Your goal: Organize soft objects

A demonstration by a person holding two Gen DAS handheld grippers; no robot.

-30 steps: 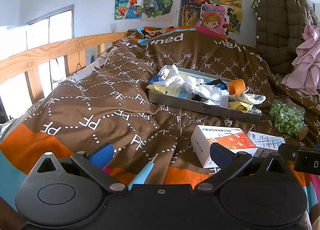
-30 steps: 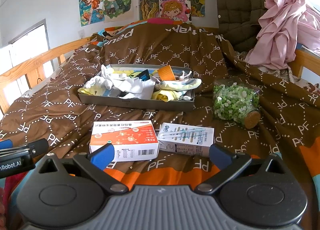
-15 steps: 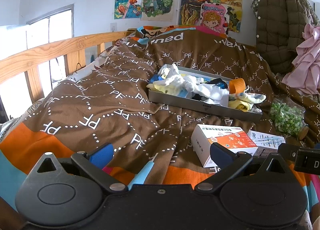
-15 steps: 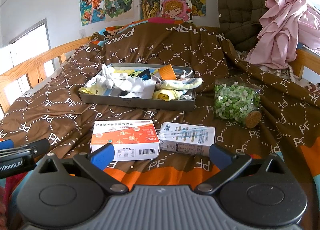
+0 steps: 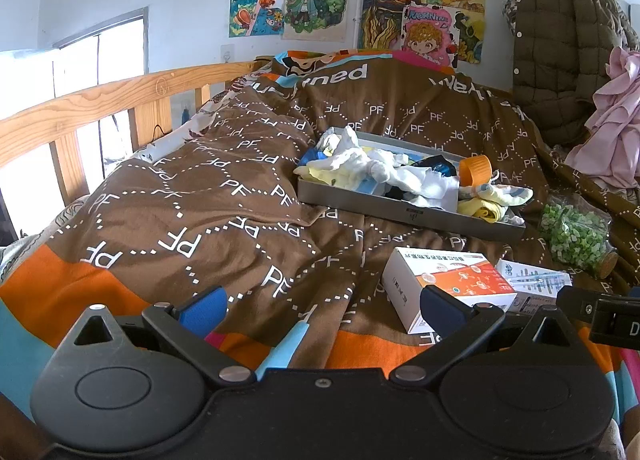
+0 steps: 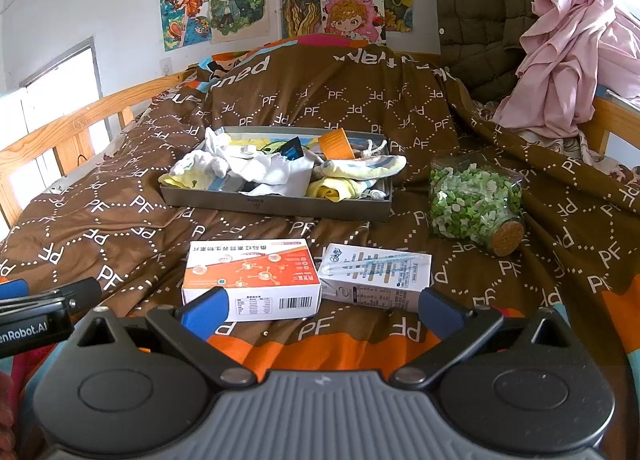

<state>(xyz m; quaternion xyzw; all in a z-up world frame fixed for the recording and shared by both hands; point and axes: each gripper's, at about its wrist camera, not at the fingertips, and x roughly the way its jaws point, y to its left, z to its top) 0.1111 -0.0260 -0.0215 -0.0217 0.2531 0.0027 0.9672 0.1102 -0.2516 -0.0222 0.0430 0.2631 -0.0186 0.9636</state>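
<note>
A grey metal tray (image 6: pixel 276 205) sits mid-bed on the brown blanket, heaped with white socks (image 6: pixel 256 169), yellow patterned socks (image 6: pixel 352 175) and an orange cup (image 6: pixel 336 143). The tray also shows in the left wrist view (image 5: pixel 408 213), with the white socks (image 5: pixel 384 169) spilling over its near edge. My left gripper (image 5: pixel 320 306) is open and empty, low at the bed's near end, well short of the tray. My right gripper (image 6: pixel 320 310) is open and empty, just behind two boxes.
An orange-and-white box (image 6: pixel 250 280) and a white carton (image 6: pixel 376 274) lie side by side in front of the tray. A corked jar of green bits (image 6: pixel 472 203) lies to the tray's right. A wooden rail (image 5: pixel 80 111) runs along the left. A pink garment (image 6: pixel 568 55) and a quilted jacket (image 6: pixel 480 7) are at the back right.
Both grippers have shifted very slightly; the scene sits a touch differently in view. Nothing was taken hold of or let go.
</note>
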